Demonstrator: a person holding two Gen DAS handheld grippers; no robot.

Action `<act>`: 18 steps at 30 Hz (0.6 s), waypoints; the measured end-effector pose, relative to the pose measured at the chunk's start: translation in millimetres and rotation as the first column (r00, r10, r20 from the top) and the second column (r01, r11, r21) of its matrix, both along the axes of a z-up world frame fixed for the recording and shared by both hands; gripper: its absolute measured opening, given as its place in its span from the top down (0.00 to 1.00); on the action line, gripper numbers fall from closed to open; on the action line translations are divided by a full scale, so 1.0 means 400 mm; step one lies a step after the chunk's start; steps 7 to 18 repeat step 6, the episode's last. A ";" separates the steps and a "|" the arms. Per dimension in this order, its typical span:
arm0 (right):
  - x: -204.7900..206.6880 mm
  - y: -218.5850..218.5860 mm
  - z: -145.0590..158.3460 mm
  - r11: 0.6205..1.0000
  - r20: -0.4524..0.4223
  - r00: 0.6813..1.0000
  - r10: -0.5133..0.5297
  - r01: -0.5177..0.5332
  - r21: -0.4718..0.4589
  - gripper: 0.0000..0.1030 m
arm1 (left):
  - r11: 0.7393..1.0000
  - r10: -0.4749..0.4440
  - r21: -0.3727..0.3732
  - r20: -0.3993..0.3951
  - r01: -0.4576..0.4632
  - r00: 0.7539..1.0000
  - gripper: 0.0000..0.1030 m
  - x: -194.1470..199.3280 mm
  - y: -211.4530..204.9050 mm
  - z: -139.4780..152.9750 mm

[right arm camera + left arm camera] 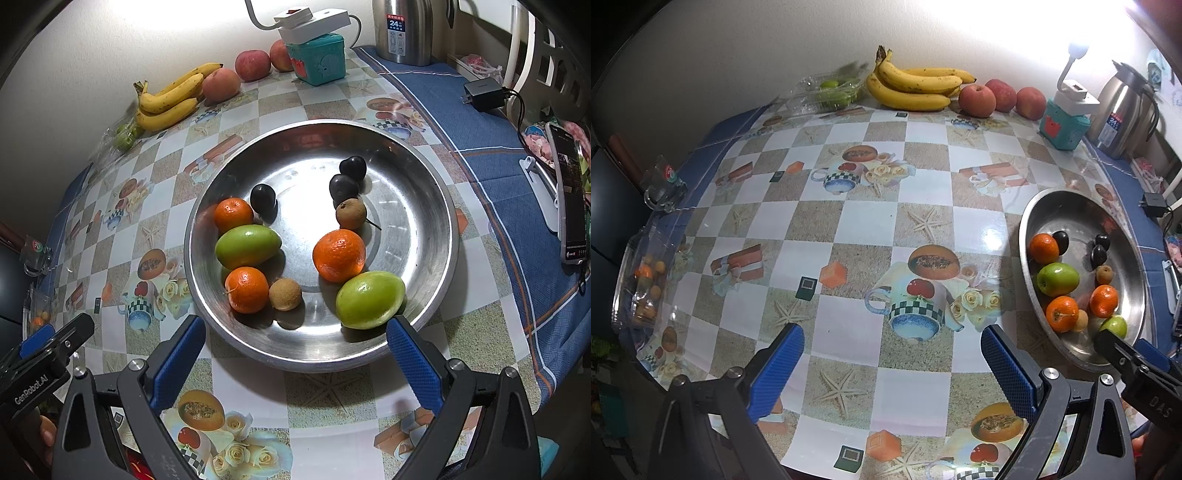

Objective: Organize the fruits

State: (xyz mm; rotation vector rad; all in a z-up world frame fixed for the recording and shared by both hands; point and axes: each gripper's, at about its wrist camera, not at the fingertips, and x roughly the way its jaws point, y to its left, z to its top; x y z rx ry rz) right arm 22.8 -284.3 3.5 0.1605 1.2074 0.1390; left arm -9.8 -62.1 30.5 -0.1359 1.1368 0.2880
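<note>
Bench (849, 229) with checkered cloth: metal bowl (436, 206) holds oranges (339, 254), green fruit (369, 300), dark plums (343, 186), mixed. Bananas (916, 86), apples (977, 99) by wall. Left gripper (892, 354), right gripper (295, 350) jaws wide open, empty. Sorted or pending: can't tell.

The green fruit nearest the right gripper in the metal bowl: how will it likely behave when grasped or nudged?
The green fruit looks smooth and glossy, so it may slip between the pads. Its oval shape on the metal bowl's sloped wall suggests it could roll toward the centre if nudged. It probably is firm, not fragile.
</note>
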 end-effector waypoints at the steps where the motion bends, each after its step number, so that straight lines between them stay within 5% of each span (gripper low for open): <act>1: 0.002 0.001 0.001 1.000 0.000 1.000 -0.001 0.001 0.000 0.04 | 1.000 0.002 0.002 0.003 -0.002 1.000 0.05 0.000 0.000 0.002; 18: 0.001 0.001 0.000 1.000 -0.001 1.000 0.000 0.000 0.000 0.04 | 1.000 0.023 -0.008 0.000 -0.023 1.000 0.05 0.002 0.010 0.004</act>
